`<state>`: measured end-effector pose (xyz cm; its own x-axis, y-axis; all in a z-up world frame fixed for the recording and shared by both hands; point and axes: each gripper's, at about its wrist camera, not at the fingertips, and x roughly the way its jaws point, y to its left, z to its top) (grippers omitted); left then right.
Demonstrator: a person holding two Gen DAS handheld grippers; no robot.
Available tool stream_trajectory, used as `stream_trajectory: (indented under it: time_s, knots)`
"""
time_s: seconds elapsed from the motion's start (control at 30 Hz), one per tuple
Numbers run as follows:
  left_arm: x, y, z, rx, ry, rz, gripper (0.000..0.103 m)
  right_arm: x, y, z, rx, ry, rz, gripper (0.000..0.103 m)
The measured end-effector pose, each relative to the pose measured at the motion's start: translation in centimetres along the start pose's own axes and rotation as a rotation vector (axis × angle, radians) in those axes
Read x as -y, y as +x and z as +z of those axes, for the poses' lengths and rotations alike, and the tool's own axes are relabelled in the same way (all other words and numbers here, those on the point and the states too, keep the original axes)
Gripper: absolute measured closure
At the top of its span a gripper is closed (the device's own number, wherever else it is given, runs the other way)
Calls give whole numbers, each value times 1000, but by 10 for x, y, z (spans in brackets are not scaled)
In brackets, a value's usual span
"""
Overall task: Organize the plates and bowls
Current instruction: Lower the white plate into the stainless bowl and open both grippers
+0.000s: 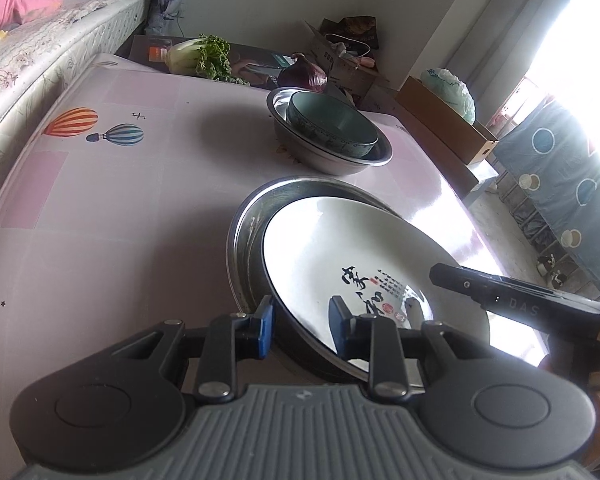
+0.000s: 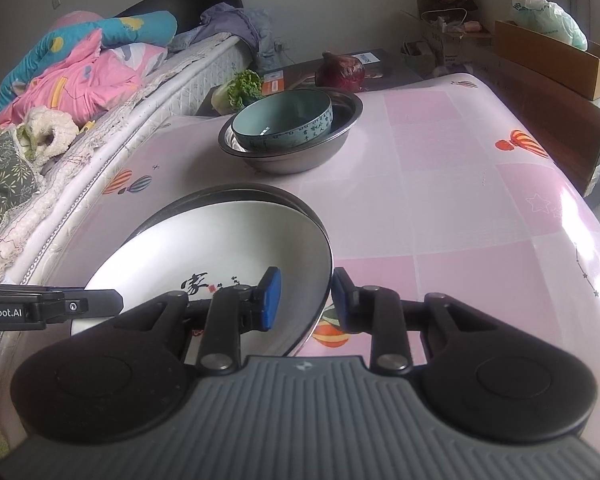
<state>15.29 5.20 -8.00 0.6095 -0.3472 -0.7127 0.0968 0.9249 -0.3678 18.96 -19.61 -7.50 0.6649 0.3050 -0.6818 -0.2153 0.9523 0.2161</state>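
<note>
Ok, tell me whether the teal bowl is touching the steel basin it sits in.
Touching. In the right wrist view the teal bowl sits inside the steel basin, leaning against its left rim; the left wrist view shows the same nesting.

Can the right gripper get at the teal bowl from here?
Probably not right now: the right gripper straddles the rim of the white plate, seemingly open. Once clear of it, the tabletop path to the teal bowl in the steel basin looks unobstructed.

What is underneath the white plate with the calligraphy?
A metal plate lies under the white plate, its rim showing on the far side. The white plate sits tilted, both grippers straddling its rim. The metal plate's middle is covered.
</note>
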Motion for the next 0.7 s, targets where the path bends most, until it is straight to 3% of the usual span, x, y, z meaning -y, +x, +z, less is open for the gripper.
stream_trajectory:
  time_s: [0.1, 0.17, 0.37, 0.7]
  knots:
    - [-3, -5, 2, 14, -12, -1, 69, 1, -2, 4, 18, -2, -10, 70]
    - [-3, -9, 3, 28, -7, 18, 57, 2, -4, 5, 25, 3, -10, 69]
    - [-3, -19, 0, 60, 11, 35, 55, 2, -12, 4, 36, 17, -8, 66]
    - [1, -22, 0, 85, 23, 63, 46, 12, -40, -5, 72, 98, -13, 51]
